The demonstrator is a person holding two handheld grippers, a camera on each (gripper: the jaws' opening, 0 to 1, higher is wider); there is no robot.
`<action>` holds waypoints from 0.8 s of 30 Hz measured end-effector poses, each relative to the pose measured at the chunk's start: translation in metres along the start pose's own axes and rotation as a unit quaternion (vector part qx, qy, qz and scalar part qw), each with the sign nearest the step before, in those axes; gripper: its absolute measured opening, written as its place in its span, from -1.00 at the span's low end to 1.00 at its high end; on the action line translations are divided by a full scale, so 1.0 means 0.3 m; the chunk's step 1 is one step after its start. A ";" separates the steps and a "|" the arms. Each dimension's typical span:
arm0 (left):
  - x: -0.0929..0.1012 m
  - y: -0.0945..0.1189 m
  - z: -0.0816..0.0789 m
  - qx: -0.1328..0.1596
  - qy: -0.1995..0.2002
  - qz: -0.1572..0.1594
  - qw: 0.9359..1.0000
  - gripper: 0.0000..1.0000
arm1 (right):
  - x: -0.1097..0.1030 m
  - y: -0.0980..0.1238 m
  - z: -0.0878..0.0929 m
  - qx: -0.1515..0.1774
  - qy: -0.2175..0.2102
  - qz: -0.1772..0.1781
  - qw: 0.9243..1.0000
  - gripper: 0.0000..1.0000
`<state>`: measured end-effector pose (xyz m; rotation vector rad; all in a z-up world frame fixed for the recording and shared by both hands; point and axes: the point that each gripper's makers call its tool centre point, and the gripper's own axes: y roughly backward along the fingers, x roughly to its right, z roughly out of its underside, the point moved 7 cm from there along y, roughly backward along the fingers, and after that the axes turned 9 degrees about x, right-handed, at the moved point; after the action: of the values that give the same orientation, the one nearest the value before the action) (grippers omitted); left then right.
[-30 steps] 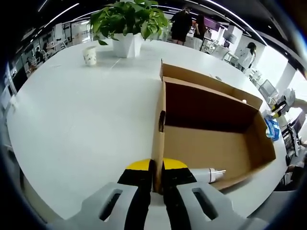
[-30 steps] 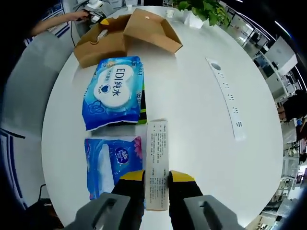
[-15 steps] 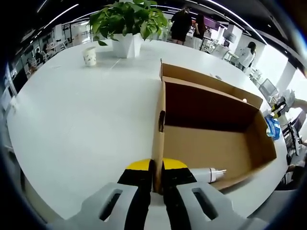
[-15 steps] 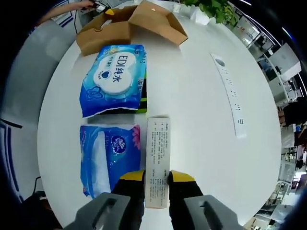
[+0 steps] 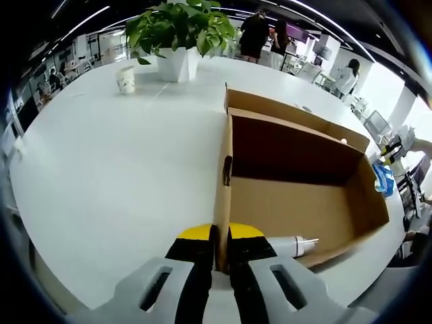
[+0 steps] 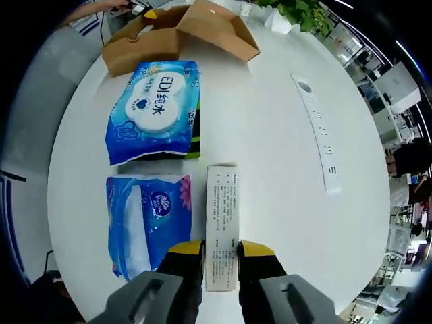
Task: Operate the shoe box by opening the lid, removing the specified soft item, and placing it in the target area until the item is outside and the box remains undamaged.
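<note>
The brown cardboard shoe box (image 5: 297,196) lies open on the white table. My left gripper (image 5: 221,251) is shut on the box's near side wall (image 5: 223,182), seen edge-on. A white tube (image 5: 293,246) lies inside by the near corner. In the right gripper view the same box (image 6: 179,30) stands far off at the top. My right gripper (image 6: 221,253) is shut on a slim white printed carton (image 6: 221,216). Left of it lie a soft blue tissue pack (image 6: 145,219) and a blue wet-wipes pack (image 6: 155,108).
A potted plant (image 5: 179,37) and a paper cup (image 5: 126,79) stand at the table's far side. A white power strip (image 6: 316,131) lies right of the carton. People stand beyond the table. A hand (image 6: 108,5) shows near the far box.
The right gripper view has shifted a little, with the packs sliding left and up in it while the carton stays between the jaws. The left gripper view is unchanged.
</note>
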<state>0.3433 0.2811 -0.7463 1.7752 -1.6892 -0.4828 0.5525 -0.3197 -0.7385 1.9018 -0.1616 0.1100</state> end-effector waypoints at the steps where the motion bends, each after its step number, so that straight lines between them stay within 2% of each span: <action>1: -0.003 -0.001 0.000 0.000 0.000 0.000 1.000 -0.91 | 0.001 0.002 -0.001 0.000 -0.001 0.003 1.000 -0.68; 14: -0.007 -0.007 -0.002 0.004 -0.016 0.001 1.000 -0.90 | 0.006 0.030 -0.012 0.019 -0.024 0.038 0.999 -0.59; 21: -0.004 -0.005 -0.003 0.014 -0.038 0.004 0.999 -0.90 | -0.020 0.059 -0.022 0.034 -0.049 0.064 0.996 -0.43; 24: -0.005 -0.004 -0.004 0.020 -0.038 0.004 0.999 -0.90 | -0.045 0.087 -0.040 0.054 -0.072 0.078 0.993 -0.34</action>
<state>0.3448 0.2827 -0.7465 1.7972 -1.7691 -0.5222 0.5350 -0.3160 -0.7124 2.0033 -0.4106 0.0888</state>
